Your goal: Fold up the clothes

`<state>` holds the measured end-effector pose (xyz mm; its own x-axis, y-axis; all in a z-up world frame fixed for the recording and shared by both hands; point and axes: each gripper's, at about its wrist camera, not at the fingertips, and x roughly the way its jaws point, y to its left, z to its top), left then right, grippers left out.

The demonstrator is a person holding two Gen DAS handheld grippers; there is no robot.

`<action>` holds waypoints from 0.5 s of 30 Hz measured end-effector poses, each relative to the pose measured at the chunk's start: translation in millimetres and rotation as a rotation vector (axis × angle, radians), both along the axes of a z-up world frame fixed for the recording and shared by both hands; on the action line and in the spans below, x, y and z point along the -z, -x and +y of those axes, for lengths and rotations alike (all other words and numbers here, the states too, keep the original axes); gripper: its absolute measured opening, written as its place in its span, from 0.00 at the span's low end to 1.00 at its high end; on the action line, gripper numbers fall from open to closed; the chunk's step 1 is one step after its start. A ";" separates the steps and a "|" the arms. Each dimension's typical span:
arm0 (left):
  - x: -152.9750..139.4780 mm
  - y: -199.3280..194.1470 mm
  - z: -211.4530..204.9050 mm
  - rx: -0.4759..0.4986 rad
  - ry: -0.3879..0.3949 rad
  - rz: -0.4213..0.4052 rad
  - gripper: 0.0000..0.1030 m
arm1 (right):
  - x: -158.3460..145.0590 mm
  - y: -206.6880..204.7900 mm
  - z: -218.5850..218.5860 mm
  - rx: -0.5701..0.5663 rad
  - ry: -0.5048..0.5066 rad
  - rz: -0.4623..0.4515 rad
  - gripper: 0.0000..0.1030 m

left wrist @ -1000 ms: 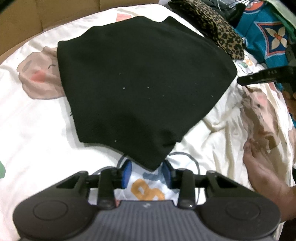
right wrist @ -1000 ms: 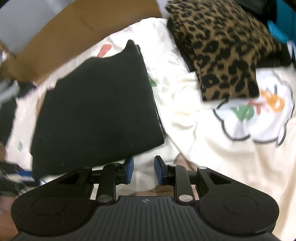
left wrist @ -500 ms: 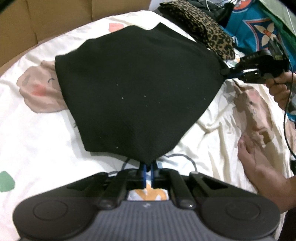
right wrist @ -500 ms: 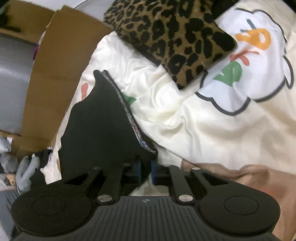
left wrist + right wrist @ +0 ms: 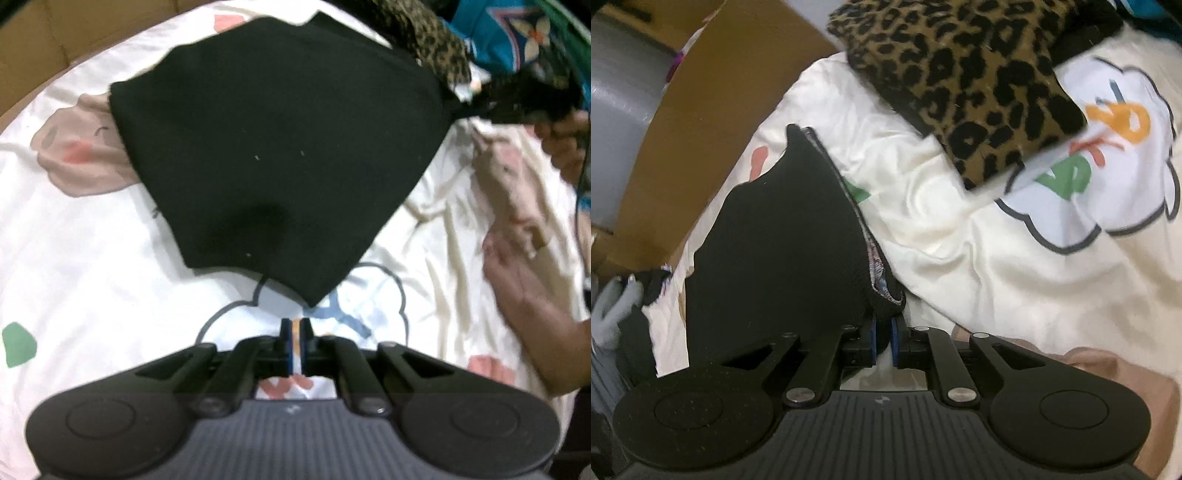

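Evidently shut the left gripper (image 5: 295, 332) on nothing, just short of the black garment (image 5: 280, 147) corner ahead. Pinched another corner between the right gripper (image 5: 882, 338) pads while easing them apart. Risked a dropped corner and a lopsided fold.

Left gripper (image 5: 296, 328): jaws drawn together from wide apart; black garment (image 5: 280, 155) corner once between them now lies just beyond the tips. Right gripper (image 5: 882, 332): moved onto the garment's other corner, fabric between its jaws, now opening. Garment: that corner lifted, stretched into a point
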<state>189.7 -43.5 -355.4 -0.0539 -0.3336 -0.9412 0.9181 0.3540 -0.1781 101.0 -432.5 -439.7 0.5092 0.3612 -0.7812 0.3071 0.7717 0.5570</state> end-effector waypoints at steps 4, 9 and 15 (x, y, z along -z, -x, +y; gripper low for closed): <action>-16.1 -14.4 4.4 -0.084 0.061 0.025 0.06 | -0.9 3.3 -0.3 -0.006 -0.007 0.001 0.15; -28.8 -19.5 -8.6 -0.115 0.150 0.043 0.12 | -1.7 8.4 4.9 -0.027 0.003 -0.002 0.15; -25.2 -13.2 -29.6 -0.109 0.196 0.005 0.17 | -3.1 9.2 8.1 -0.040 0.019 -0.011 0.15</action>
